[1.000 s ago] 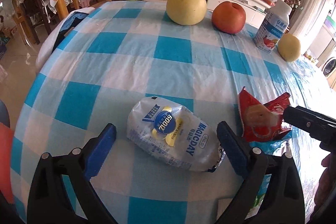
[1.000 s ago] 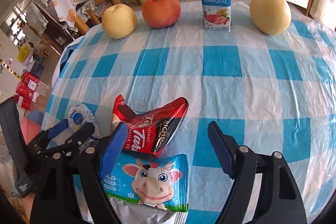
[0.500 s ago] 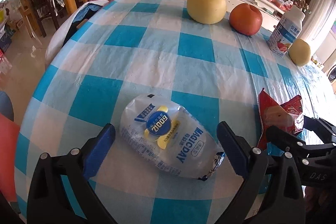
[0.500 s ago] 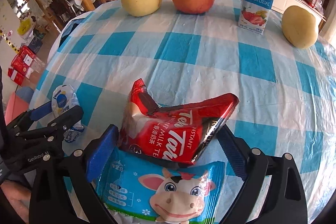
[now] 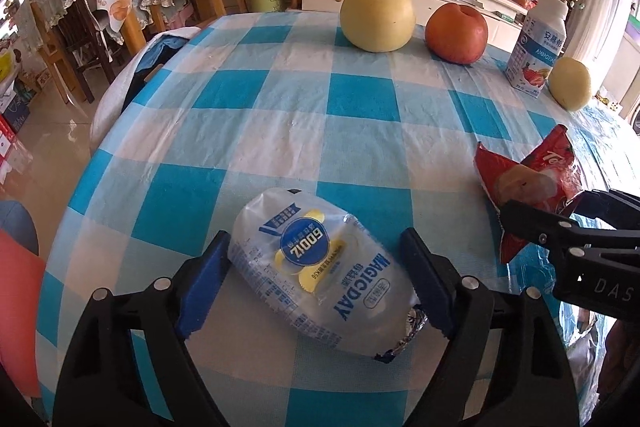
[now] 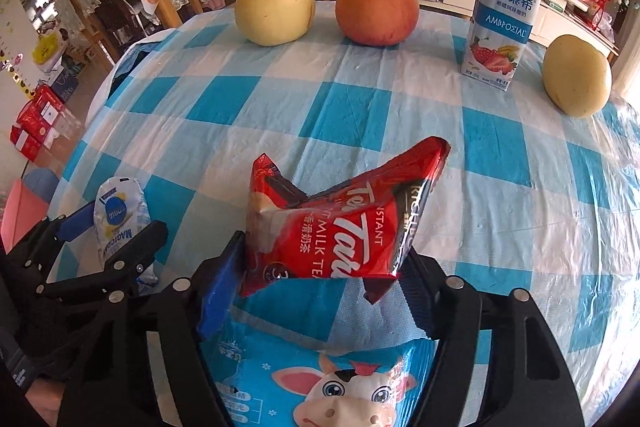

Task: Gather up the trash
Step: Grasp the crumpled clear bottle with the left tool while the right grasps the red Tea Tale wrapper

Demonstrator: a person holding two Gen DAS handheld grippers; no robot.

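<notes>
The table point(image 5: 280, 99), under a blue-and-white checked cloth, carries everything. Along its far edge stand a yellow pear point(image 5: 377, 15), a red apple point(image 5: 456, 33), a white yoghurt bottle point(image 6: 502, 15) and a smaller yellow fruit point(image 6: 577, 75).

Nearer lies a blue pouch with a cartoon cow point(image 6: 320, 383), flat on the cloth below the right gripper point(image 6: 326, 279).

The red milk-tea packet point(image 6: 340, 227) stands crumpled between the right gripper's fingers. The blue left pad touches its lower left edge; the other pad sits behind its lower right corner, so contact there cannot be made out. These jaws have just been closing, standing partly open around the packet.

The clear MAGICDAY wrapper point(image 5: 320, 271) lies flat on the table, slanted between the fingers of the left gripper point(image 5: 316, 283). The left pad meets the wrapper's upper left edge; the right pad stands just beside its lower right end, near the crimped foil tip. These jaws too have just been closing and are fairly wide, the wrapper resting on the cloth.

The two grippers sit side by side, left wrapper well apart from the red packet.
</notes>
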